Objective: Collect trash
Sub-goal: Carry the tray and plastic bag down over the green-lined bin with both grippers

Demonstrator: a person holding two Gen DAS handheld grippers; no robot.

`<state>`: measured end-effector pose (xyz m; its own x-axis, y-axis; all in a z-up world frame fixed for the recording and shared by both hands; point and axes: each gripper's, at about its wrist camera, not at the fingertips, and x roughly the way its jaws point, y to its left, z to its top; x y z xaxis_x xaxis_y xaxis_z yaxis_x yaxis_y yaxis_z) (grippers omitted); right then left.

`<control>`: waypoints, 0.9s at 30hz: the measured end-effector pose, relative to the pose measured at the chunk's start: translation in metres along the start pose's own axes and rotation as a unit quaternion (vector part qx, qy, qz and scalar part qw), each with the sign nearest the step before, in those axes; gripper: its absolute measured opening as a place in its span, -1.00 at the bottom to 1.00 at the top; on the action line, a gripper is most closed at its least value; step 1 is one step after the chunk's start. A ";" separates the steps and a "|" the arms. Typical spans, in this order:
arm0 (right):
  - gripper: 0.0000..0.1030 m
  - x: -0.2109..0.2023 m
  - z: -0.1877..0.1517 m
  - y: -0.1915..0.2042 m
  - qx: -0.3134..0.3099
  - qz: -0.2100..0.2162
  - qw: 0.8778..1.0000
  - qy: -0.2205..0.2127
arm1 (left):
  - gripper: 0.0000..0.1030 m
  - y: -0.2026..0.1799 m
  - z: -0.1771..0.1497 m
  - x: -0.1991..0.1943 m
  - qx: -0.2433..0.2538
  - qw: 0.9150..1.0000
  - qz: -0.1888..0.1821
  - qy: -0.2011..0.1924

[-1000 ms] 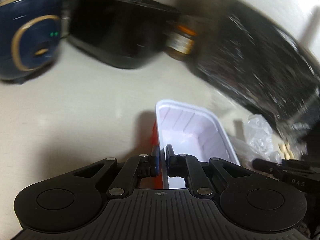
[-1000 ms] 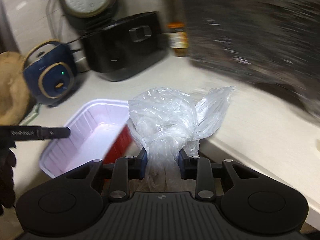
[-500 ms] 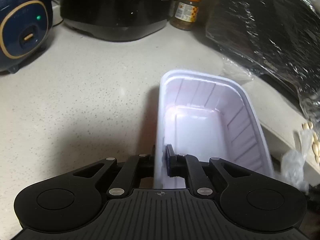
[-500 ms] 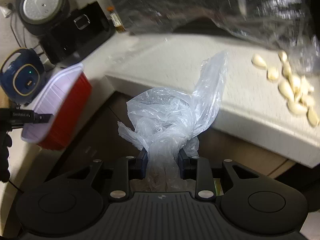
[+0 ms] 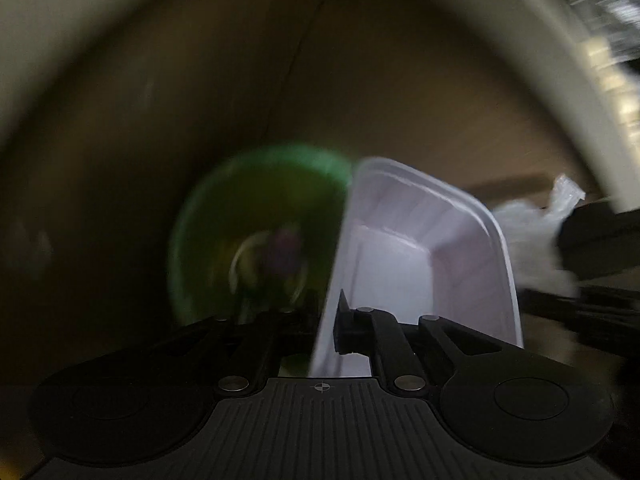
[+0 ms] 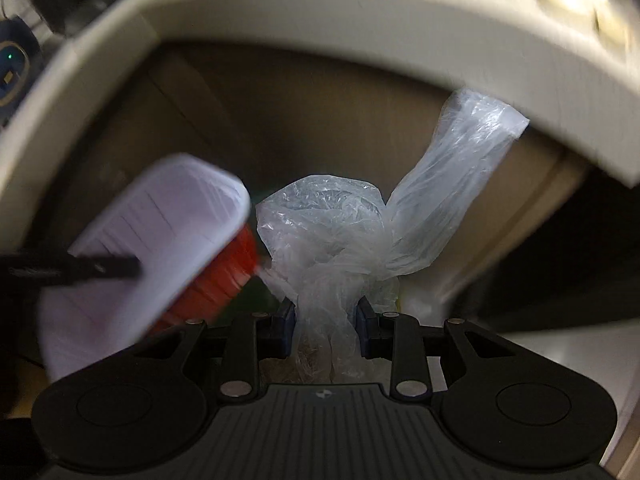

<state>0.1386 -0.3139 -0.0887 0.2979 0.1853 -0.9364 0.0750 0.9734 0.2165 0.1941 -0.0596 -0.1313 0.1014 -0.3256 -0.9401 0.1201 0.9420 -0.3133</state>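
A plastic container (image 5: 400, 240), white inside and red outside (image 6: 224, 276), hangs tilted with my left gripper (image 5: 326, 312) pinching its near wall. The jaws are just beginning to open, and the wall is still pressed between the pads. My right gripper (image 6: 326, 320) is shut on the neck of a crumpled clear plastic bag (image 6: 332, 232), whose loose tail sticks up to the right. Both hang side by side below the counter edge. Under the container lies a blurred green round bin (image 5: 248, 216) with some rubbish inside. The left gripper's finger (image 6: 80, 266) crosses the container in the right wrist view.
The pale countertop edge (image 6: 320, 20) arcs overhead in both views. Brown cabinet doors (image 5: 200, 80) stand behind the bin. A blue appliance with a green light (image 6: 12, 64) shows at the far left on the counter. The picture is blurred by motion.
Both grippers have dropped from above the counter to below its edge, carrying the container and the bag. The appliances have left the left wrist view and the green bin has appeared.
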 end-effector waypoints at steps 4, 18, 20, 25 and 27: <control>-0.44 0.016 -0.016 -0.016 0.003 -0.005 1.000 0.029 | -0.80 0.013 -0.011 0.061 -0.046 0.997 0.051 0.034; -0.44 0.048 -0.024 -0.026 -0.057 -0.024 0.996 0.064 | -0.52 0.048 -0.010 0.149 -0.195 0.980 0.032 -0.038; -0.44 0.054 -0.022 -0.023 -0.064 -0.020 0.995 0.071 | -0.52 0.049 -0.022 0.126 -0.201 0.978 0.029 -0.043; -0.44 0.073 -0.004 -0.004 -0.087 0.011 0.993 0.077 | -0.52 0.043 -0.054 0.062 -0.208 0.976 0.029 -0.053; -0.44 0.079 0.009 0.014 -0.099 0.034 0.992 0.069 | -0.52 0.040 -0.063 0.038 -0.207 0.975 0.032 -0.069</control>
<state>0.1715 -0.2869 -0.1569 0.1614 0.2552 -0.9533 -0.1327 0.9628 0.2353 0.1401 -0.0287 -0.1879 0.2303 -0.2455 -0.9416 -0.2973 0.9036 -0.3083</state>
